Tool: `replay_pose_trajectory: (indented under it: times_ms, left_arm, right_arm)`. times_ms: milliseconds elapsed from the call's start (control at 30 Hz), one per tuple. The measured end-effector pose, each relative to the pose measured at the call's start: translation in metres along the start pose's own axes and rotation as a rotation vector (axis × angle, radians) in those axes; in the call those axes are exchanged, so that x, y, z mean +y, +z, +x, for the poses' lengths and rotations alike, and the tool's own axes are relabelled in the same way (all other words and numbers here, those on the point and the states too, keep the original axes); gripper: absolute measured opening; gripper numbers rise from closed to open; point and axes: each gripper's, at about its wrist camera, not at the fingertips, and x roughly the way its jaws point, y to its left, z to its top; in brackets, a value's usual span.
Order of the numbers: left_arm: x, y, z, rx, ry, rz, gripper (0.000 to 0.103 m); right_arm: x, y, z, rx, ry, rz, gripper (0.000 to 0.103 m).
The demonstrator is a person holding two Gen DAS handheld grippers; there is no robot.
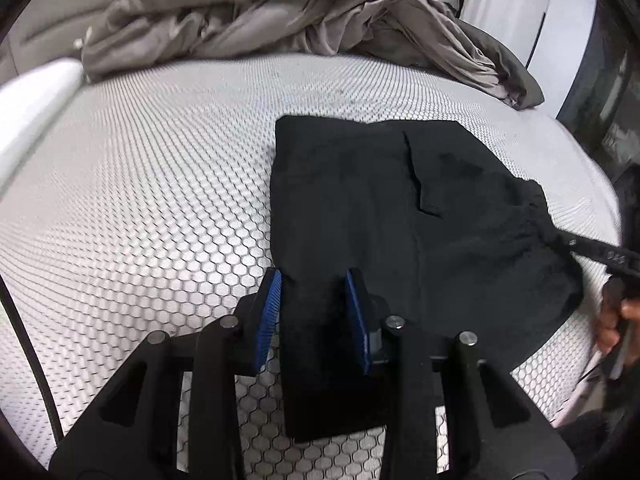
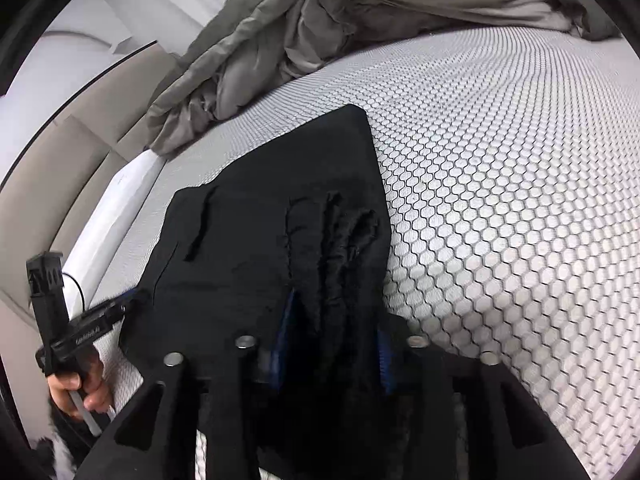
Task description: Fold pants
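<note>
Blue-padded left gripper point(image 1: 314, 316) clamps a strip of the black pants point(image 1: 360, 200), which lie folded on a honeycomb-patterned mattress point(image 1: 140, 200); the right gripper point(image 2: 332, 344) pinches the bunched far edge, beside a crumpled grey duvet point(image 1: 260, 16).

Light's pretty even and soft in both views, kinda cool indoor white, no hard shadows anywhere on the honeycomb mattress point(image 1: 140, 184). The black pants point(image 1: 360, 200) are basically a dark blob, folds barely readable. Heavy fisheye: the mattress pattern bends hard toward the rim and the corners go fully black. Beyond the mattress the grey duvet point(image 1: 280, 20) looks soft and slightly smeared. At the mattress's right edge in the left wrist view there's motion blur, and the white bits beside it are blown out.
</note>
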Motion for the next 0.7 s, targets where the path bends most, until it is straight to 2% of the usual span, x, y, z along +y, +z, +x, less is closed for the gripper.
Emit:
replay_pose_trajectory:
  times_ms: [67, 100, 133, 167, 200, 233, 267, 333, 500, 567, 633, 700]
  left_arm:
    - [-0.009, -0.004, -0.016, -0.025, 0.012, 0.004, 0.033]
    - [-0.012, -0.006, -0.027, -0.044, 0.015, 0.002, 0.039]
    - [-0.018, -0.006, -0.034, -0.06, 0.013, 0.0, 0.055]
    - [-0.022, -0.007, -0.044, -0.082, 0.016, -0.002, 0.064]
    - [-0.029, -0.007, -0.054, -0.117, 0.024, -0.005, 0.082]
    - [-0.037, -0.008, -0.063, -0.154, 0.03, -0.005, 0.089]
    - [-0.043, -0.011, -0.077, -0.198, 0.031, 0.001, 0.091]
    - [-0.058, -0.014, -0.089, -0.234, 0.032, 0.013, 0.102]
    - [-0.074, -0.031, -0.115, -0.313, 0.041, 0.012, 0.102]
    - [-0.074, -0.033, -0.109, -0.308, 0.027, -0.004, 0.102]
    - [-0.072, -0.033, -0.099, -0.29, 0.008, -0.019, 0.102]
    - [-0.069, -0.03, -0.085, -0.277, 0.01, -0.031, 0.102]
  right_arm:
    - [-0.007, -0.01, -0.025, -0.04, -0.035, -0.048, 0.066]
    - [-0.002, -0.008, -0.032, -0.055, -0.043, -0.073, 0.071]
    - [0.001, -0.01, -0.042, -0.073, -0.044, -0.1, 0.082]
    - [0.01, -0.01, -0.055, -0.096, -0.04, -0.131, 0.092]
    - [0.018, -0.012, -0.068, -0.125, -0.037, -0.165, 0.096]
    - [0.024, -0.014, -0.079, -0.146, -0.034, -0.187, 0.101]
    - [0.031, -0.016, -0.087, -0.167, -0.031, -0.206, 0.103]
    - [0.043, -0.023, -0.104, -0.192, -0.035, -0.233, 0.103]
    - [0.054, -0.048, -0.122, -0.31, 0.015, -0.294, 0.103]
    - [0.051, -0.054, -0.119, -0.353, -0.004, -0.28, 0.103]
    - [0.05, -0.058, -0.113, -0.354, -0.05, -0.282, 0.103]
    - [0.046, -0.061, -0.114, -0.383, -0.052, -0.276, 0.103]
